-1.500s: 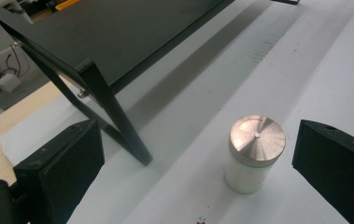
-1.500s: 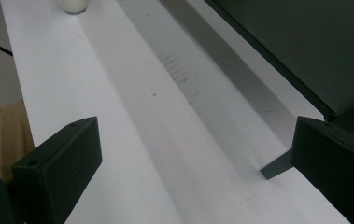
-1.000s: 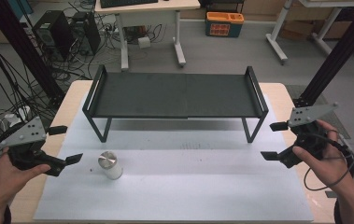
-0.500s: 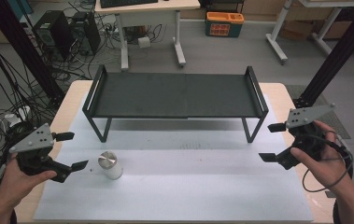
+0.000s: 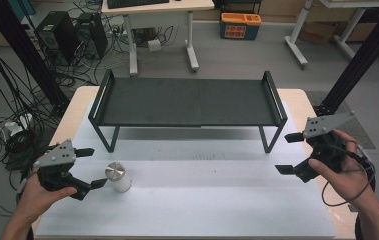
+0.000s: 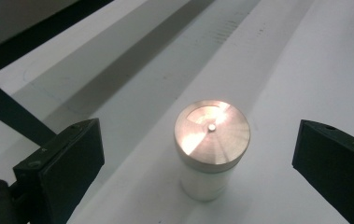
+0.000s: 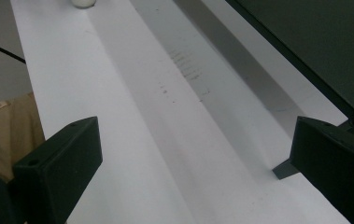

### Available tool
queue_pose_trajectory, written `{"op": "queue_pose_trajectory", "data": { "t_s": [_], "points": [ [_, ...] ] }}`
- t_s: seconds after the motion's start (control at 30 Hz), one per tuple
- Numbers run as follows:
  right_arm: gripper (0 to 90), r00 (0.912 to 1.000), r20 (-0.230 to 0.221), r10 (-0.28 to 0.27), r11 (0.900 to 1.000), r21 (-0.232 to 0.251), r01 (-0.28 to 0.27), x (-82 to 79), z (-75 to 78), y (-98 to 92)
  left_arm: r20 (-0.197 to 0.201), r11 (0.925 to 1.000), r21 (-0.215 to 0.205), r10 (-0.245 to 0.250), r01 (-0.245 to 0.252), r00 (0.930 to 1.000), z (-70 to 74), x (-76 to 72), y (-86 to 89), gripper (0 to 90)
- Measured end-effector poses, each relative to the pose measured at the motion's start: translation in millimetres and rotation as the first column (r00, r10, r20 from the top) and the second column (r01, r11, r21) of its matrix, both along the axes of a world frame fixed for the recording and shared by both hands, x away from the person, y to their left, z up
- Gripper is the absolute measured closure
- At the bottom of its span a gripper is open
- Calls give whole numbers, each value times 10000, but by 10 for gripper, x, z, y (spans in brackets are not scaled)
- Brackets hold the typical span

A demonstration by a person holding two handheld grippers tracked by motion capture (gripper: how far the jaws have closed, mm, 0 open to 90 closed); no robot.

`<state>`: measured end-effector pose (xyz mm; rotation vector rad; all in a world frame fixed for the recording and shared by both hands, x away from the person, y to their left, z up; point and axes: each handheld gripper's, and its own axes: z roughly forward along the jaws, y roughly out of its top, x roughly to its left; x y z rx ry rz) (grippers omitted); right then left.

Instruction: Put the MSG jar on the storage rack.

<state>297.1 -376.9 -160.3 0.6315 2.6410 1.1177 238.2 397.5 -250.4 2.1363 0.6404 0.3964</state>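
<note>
Stood upright on the white sheet (image 5: 217, 200) covering the table (image 5: 74, 107): a small white canister (image 5: 117, 177) with a shiny metal lid, toward the left front, well ahead of the black metal shelf (image 5: 187, 102) that spanned the back of the sheet. Showed no lean; lid face up and catching the light in the left gripper view, canister (image 6: 211, 144) centred there.

Hovered just to the left of the canister: left claw (image 5: 91, 167), spread wide, one jaw behind and one jaw at the front, the front tip just beside the canister's base without clear contact. Framed the canister between both jaws in the left gripper view, gaps visible on either side, nothing gripped. Left claw (image 6: 198, 163) aimed slightly downward onto the lid.

Held at the far right edge of the table, well apart from the canister: right claw (image 5: 287, 153), likewise spread wide and empty, pointing leftward along the sheet. Looked along bare white sheet in the right gripper view, right claw (image 7: 193, 163) with the shelf's dark edge (image 7: 305, 51) to one side and the canister's base (image 7: 83, 3) barely visible at the top edge.
</note>
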Motion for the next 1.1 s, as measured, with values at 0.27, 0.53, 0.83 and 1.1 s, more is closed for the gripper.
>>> {"op": "queue_pose_trajectory", "data": {
  "t_s": [0.27,0.53,0.83,1.1],
  "points": [
    [22,9999,-84,70,10000,-26,-71,10,-23,15,-224,9999,107,-102,104,9997,-98,47,-59,25],
    [22,9997,-121,219,9997,-55,-220,19,-37,55,-396,9998,-106,-157,153,9991,-224,99,-79,25],
    [23,9996,-182,233,9997,-113,-235,12,-44,82,-668,9995,-113,-289,282,9973,-354,222,-147,33],
    [23,9995,-196,238,9996,-137,-241,1,-53,74,-789,9991,99,-397,406,9961,-396,298,-221,76]
  ]
}}
